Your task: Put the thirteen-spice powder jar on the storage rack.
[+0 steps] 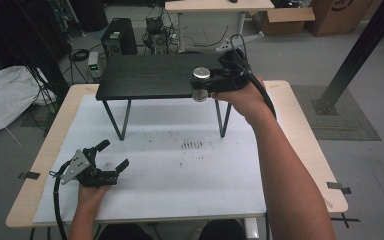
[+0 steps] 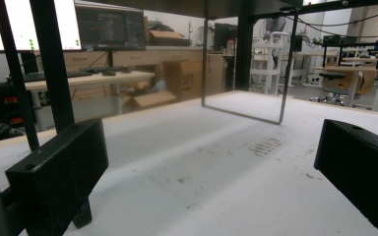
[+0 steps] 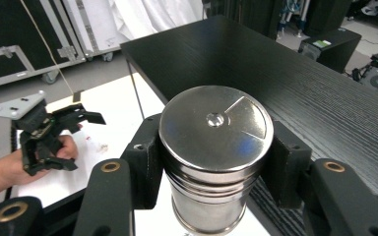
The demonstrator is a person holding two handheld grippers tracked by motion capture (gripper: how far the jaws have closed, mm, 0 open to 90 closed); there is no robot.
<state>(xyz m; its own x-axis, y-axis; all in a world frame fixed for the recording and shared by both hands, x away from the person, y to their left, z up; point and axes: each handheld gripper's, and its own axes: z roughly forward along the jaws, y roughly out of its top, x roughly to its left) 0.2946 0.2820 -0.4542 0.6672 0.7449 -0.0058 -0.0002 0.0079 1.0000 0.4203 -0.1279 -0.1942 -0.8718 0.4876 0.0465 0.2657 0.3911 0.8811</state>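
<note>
Right gripper view: tongs [image 3: 215,162] clamp steel canister [image 3: 215,147].

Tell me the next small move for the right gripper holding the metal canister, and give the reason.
Probably carry the metal canister a little further over the black shelf and lower it there. The right gripper grips it at the shelf's front edge, with its base apparently hanging past that edge above the white mat. The left gripper rests open on the mat, holding nothing.
</note>
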